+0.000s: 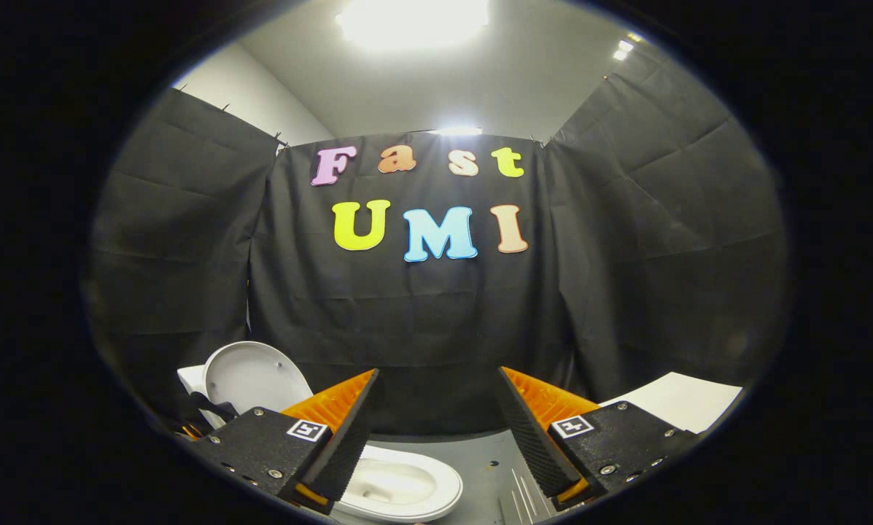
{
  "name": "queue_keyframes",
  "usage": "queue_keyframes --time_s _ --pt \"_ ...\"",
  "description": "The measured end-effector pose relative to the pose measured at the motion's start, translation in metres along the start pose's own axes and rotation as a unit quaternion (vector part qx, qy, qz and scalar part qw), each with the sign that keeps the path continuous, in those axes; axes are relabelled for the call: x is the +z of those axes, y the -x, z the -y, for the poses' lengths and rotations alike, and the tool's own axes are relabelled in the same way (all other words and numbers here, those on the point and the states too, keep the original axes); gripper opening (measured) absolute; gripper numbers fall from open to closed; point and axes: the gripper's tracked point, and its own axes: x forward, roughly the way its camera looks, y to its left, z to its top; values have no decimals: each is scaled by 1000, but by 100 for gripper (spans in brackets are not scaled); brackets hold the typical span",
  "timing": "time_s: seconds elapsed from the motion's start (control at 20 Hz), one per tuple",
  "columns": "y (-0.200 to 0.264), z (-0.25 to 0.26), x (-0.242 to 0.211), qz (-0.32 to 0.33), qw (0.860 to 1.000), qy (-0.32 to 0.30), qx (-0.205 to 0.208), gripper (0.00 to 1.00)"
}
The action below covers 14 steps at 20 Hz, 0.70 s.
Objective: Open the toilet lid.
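- Gripper (437, 379) held with fingers spread wide apart, nothing between them.
- Toilet lid (250, 377) already raised, standing upright beyond and outside the left finger (348, 423), not touching it.
- Toilet bowl (407, 485) low beside the left finger's base, seat rim partly hidden behind it.
- Grey floor (491, 459) below the gap between the fingers.
- White flat surface (680, 401) beyond the right finger (531, 430).
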Motion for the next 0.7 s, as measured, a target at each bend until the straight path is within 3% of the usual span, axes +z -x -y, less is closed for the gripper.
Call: queue_keyframes --time_s 0.4,0.7 --pt "11 20 -15 -12 1000 18 -17 96" --pt "14 8 -10 -10 999 36 -9 96"
